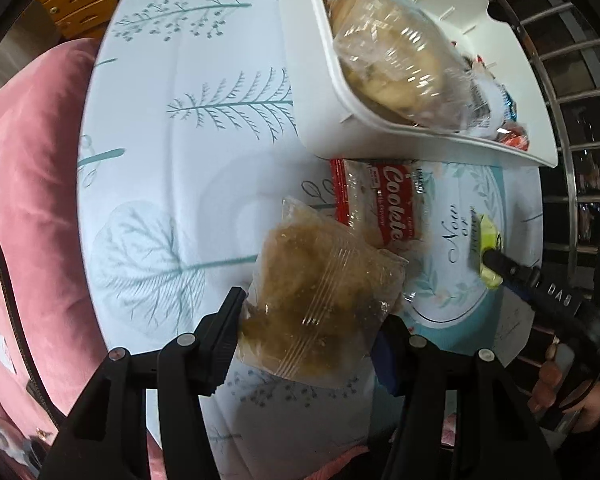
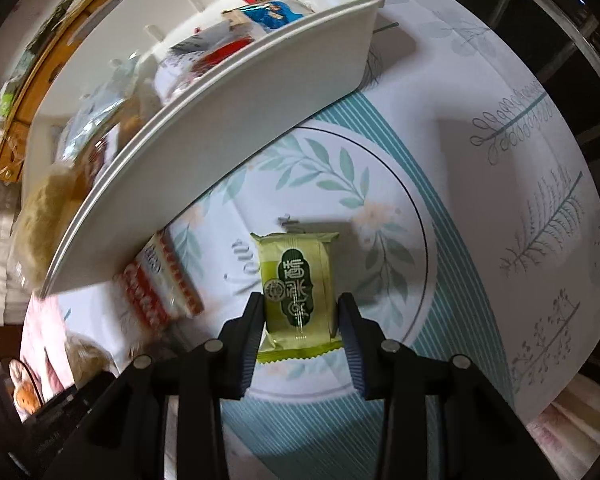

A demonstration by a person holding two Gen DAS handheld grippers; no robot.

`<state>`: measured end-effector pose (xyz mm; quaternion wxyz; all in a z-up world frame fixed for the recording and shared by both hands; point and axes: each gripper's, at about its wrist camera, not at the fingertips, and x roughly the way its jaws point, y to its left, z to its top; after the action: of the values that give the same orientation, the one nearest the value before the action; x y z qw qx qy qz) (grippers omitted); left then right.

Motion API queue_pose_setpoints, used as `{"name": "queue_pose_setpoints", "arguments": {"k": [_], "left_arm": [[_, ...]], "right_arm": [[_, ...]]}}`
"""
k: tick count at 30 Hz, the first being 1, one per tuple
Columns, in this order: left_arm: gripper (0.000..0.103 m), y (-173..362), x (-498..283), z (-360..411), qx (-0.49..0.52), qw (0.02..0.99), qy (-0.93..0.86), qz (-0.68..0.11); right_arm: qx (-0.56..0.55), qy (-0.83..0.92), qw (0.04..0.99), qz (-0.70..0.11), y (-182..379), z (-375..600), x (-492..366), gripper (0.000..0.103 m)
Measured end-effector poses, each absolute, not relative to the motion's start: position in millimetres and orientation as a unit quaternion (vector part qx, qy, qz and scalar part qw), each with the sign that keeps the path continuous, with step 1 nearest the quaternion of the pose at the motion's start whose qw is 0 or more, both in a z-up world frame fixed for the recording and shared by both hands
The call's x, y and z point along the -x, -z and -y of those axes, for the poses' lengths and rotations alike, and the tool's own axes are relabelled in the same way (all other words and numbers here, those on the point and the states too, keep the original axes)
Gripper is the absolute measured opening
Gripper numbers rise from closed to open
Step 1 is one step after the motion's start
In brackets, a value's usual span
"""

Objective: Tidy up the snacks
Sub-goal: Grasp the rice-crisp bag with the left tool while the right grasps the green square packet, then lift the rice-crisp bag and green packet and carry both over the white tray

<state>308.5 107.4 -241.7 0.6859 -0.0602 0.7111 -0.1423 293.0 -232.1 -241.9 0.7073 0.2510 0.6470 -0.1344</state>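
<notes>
Two grippers each hold a snack, with the white bin as the landmark for all that follows. The left gripper has its jaws pressed against the sides of a clear bag of brown crumbly snack, which sits in front of the white bin, apart from its near wall. The right gripper clamps a green wrapped cake between its pads; in the left wrist view that same green packet is seen pinched in front of the bin's right end. Between the two held snacks, a red and white cookie packet lies on the table just beside the bin's near wall. Inside the bin lie a clear bag of pale pastry and, toward its right end, several small wrappers in red, white and blue. The bin stands on a tablecloth printed with teal leaves. A hand grips the right tool's handle, well clear of the bin.
</notes>
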Motion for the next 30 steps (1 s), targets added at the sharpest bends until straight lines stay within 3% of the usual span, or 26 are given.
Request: {"name": "queue_pose_setpoints", "arguments": {"k": [14,30], "left_arm": [[0.056,164,-274,-83,0.09,0.705,0.111,-0.695],[0.056,90,-302,-34,0.09,0.752,0.081,-0.648]], "right_arm": [[-0.239,0.005,0.71,-0.662,197,240,-273,0.037],[-0.195,-0.082,0.777,-0.593,133,296,-310,0.037]]}}
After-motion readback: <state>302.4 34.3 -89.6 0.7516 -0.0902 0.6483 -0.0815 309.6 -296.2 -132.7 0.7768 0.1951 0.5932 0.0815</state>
